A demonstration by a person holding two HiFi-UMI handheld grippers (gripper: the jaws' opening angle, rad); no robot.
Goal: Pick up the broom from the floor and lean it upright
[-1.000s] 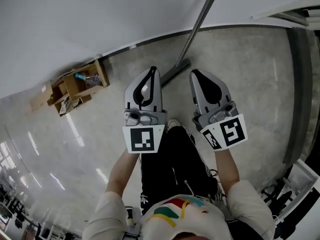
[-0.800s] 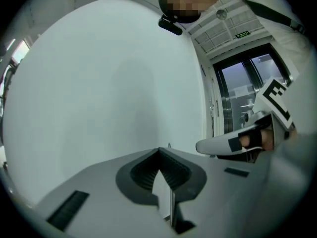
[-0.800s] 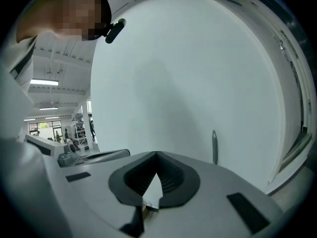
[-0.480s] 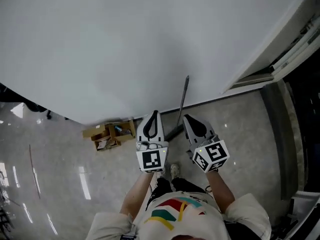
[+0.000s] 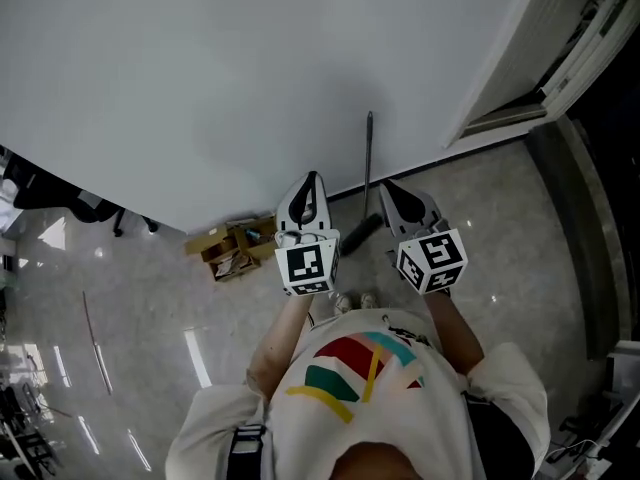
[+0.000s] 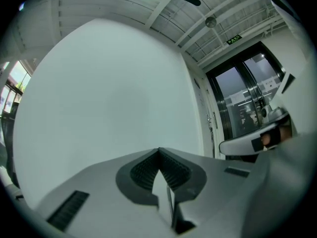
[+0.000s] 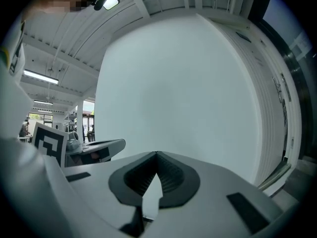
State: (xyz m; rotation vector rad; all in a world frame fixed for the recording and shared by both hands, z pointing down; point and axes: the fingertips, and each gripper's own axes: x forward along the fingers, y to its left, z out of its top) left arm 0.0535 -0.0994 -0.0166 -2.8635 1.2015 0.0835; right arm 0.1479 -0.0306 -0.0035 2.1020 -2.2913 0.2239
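The broom (image 5: 367,164) stands upright against the white wall (image 5: 200,68), with its thin grey handle up the wall and its dark head (image 5: 361,234) on the floor at the wall's foot. No gripper touches it. In the head view my left gripper (image 5: 312,177) is held up just left of the broom and my right gripper (image 5: 384,185) just right of it. Both are shut with nothing in them. The left gripper view shows that gripper's jaws (image 6: 159,150) meeting before bare wall. The right gripper (image 7: 157,153) looks the same in its own view.
An open cardboard box (image 5: 232,249) with odds and ends sits on the floor by the wall, left of the broom. A dark office chair (image 5: 88,208) stands further left. A glass door and its frame (image 5: 545,78) lie to the right. My feet (image 5: 352,302) stand near the broom head.
Both grippers have risen together from near the floor to chest height, and the head view has pulled back. The broom has stayed leaning on the wall.
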